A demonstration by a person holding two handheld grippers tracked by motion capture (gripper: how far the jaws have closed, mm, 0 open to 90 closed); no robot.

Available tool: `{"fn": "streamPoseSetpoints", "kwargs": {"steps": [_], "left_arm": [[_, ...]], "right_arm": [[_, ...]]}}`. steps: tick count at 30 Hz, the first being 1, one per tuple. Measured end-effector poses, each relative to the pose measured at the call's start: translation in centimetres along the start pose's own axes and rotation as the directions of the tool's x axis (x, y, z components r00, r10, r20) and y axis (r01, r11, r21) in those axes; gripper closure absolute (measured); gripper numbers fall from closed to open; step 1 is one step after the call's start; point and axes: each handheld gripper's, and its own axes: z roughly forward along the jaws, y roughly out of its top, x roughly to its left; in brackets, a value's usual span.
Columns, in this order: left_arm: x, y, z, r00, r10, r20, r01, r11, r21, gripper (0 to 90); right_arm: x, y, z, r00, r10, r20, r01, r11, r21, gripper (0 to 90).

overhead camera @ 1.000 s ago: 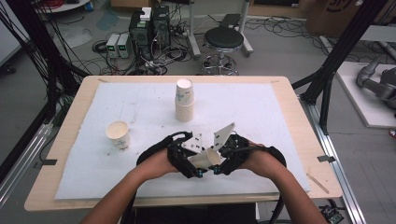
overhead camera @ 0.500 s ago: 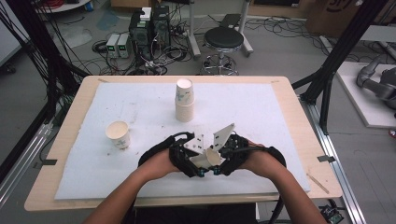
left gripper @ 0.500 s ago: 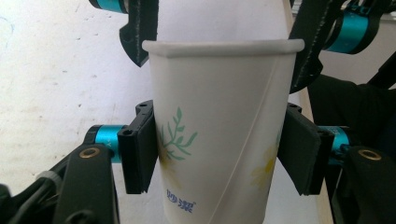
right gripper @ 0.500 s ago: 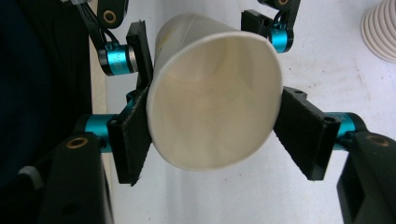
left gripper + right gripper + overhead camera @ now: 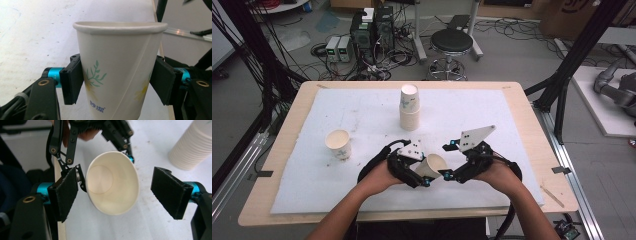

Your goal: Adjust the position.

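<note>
On the left side of the desk (image 5: 277, 165) one paper cup (image 5: 338, 144) stands alone on the white mat (image 5: 372, 115). It stands upright with its mouth up, well apart from the hands. It looks like a cup that has already been taken off the pile.

Farther back, near the middle, is the stack of cups (image 5: 410, 107). The cups sit one inside the other, so the stack is tall and takes little room. How many are in it is hard to tell.

In front of the stack, the left gripper (image 5: 414, 172) holds the held cup (image 5: 432, 166) just above the mat. In the left gripper view its two black jaws sit on each side of this cup, with the cup wall against them. They have just opened a little, but they look to be pinching it. The cup is tipped on its side, with its mouth turned toward the right gripper (image 5: 453, 162). That way the other hand can reach its rim.

The right gripper's jaws have just been opening and now stand wide. In the right gripper view the cup's mouth is between them, and neither one touches it. So this hand holds nothing.

The cup's bottom is cut off in the left gripper view. If a second cup is stuck inside, I cannot tell.
</note>
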Motion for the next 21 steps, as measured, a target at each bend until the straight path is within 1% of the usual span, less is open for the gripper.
{"fn": "streamPoseSetpoints", "kwargs": {"steps": [1,2,3,5,7,9,10,11,12,13,14,16,17,18,19,20,21], "left_arm": [[0.2,-0.4,-0.2,0.9998,-0.014,-0.011,0.014,0.9996,-0.026,31.7],[0.2,-0.4,-0.2,0.9998,-0.014,-0.011,0.014,0.9996,-0.026,31.7],[0.3,-0.8,-0.5,0.9993,-0.030,-0.022,0.029,0.9982,-0.052,31.5],[0.4,-1.1,-0.7,0.9986,-0.041,-0.033,0.038,0.9954,-0.088,31.3],[0.5,-1.4,-1.0,0.9977,-0.053,-0.043,0.048,0.9920,-0.117,31.3],[0.5,-1.8,-1.2,0.9964,-0.066,-0.053,0.057,0.9866,-0.153,31.2],[0.5,-1.8,-1.2,0.9964,-0.066,-0.053,0.057,0.9866,-0.153,31.2],[0.6,-2.1,-1.4,0.9949,-0.073,-0.070,0.059,0.9807,-0.186,31.0],[0.7,-2.3,-1.5,0.9939,-0.077,-0.079,0.060,0.9780,-0.200,31.0],[0.7,-2.4,-1.6,0.9926,-0.087,-0.084,0.066,0.9731,-0.221,30.9],[0.8,-2.5,-1.8,0.9915,-0.089,-0.095,0.064,0.9695,-0.236,30.9],[0.9,-2.8,-2.2,0.9881,-0.104,-0.113,0.069,0.9569,-0.282,30.9],[0.9,-2.8,-2.2,0.9881,-0.104,-0.113,0.069,0.9569,-0.282,30.8],[0.9,-3.0,-2.4,0.9861,-0.119,-0.116,0.077,0.9457,-0.316,30.8],[1.0,-3.2,-2.7,0.9821,-0.133,-0.133,0.079,0.9326,-0.352,30.9],[1.0,-3.3,-2.9,0.9798,-0.139,-0.144,0.077,0.9270,-0.367,30.9],[1.1,-3.4,-3.0,0.9795,-0.145,-0.140,0.081,0.9190,-0.386,30.9]], "right_arm": [[-0.1,-0.4,-0.5,0.9995,0.021,0.022,-0.020,0.999,-0.038,22.4],[-0.1,-0.4,-0.5,0.9995,0.021,0.022,-0.020,0.999,-0.038,22.4],[-0.1,-1.0,-1.1,0.9975,0.045,0.054,-0.040,0.996,-0.080,22.3],[-0.2,-1.5,-1.5,0.9953,0.066,0.071,-0.058,0.992,-0.108,22.4],[-0.3,-2.3,-1.8,0.9914,0.092,0.093,-0.080,0.989,-0.121,22.3],[-0.3,-3.1,-2.0,0.9861,0.117,0.118,-0.100,0.985,-0.140,22.2],[-0.3,-3.1,-2.0,0.9861,0.117,0.118,-0.100,0.985,-0.140,22.2],[-0.3,-4.0,-2.1,0.9799,0.142,0.141,-0.119,0.980,-0.160,22.1],[-0.4,-4.3,-2.2,0.9777,0.146,0.151,-0.122,0.979,-0.162,22.1],[-0.3,-4.7,-2.2,0.9735,0.156,0.167,-0.128,0.977,-0.168,22.1],[-0.3,-5.0,-2.3,0.9701,0.164,0.179,-0.132,0.975,-0.176,22.1],[-0.3,-5.9,-2.5,0.9579,0.182,0.222,-0.137,0.970,-0.201,22.1],[-0.3,-5.9,-2.5,0.9579,0.182,0.222,-0.137,0.970,-0.201,22.1],[-0.3,-6.3,-2.7,0.9511,0.204,0.232,-0.153,0.964,-0.219,22.1],[-0.3,-7.2,-3.1,0.9372,0.242,0.251,-0.175,0.949,-0.263,22.1],[-0.3,-7.4,-3.3,0.9324,0.253,0.258,-0.181,0.945,-0.273,22.0],[-0.3,-7.7,-3.4,0.9286,0.265,0.260,-0.191,0.942,-0.277,22.0]]}}
